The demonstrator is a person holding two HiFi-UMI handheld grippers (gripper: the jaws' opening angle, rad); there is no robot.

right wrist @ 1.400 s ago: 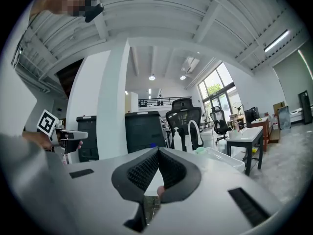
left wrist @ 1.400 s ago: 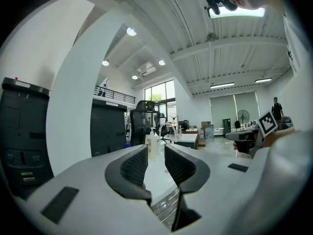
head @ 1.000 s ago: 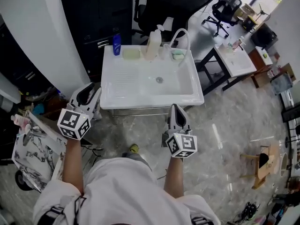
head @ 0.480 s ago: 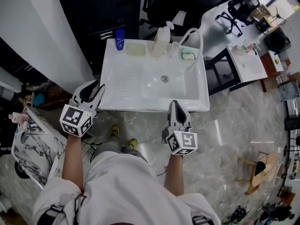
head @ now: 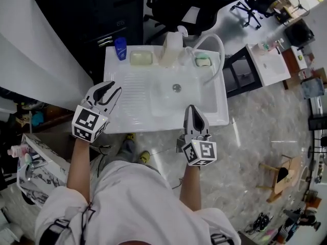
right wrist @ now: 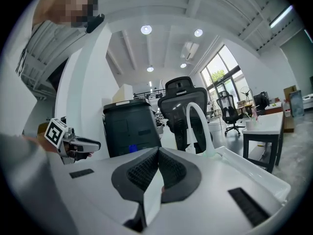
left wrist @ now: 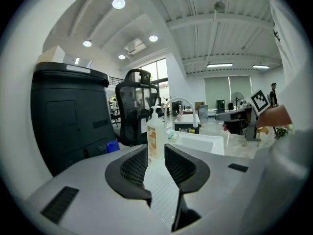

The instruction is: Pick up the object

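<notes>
A white sink unit stands in front of me. On its back ledge are a small blue bottle, a pale yellow soap, a white pump bottle and a green soap, beside a curved white faucet. My left gripper is open and empty over the drainboard's front left corner. In the left gripper view the pump bottle shows far off between the jaws of the left gripper. My right gripper is shut and empty at the sink's front rim, as the right gripper view shows.
A black cabinet and a black office chair stand behind the sink. A white pillar rises at the left. A dark-framed side table is at the right. Marble floor lies around my feet.
I have stepped closer to the sink. The left gripper has moved forward over the drainboard's front left corner, still open. The right gripper has reached the front rim, still shut.
</notes>
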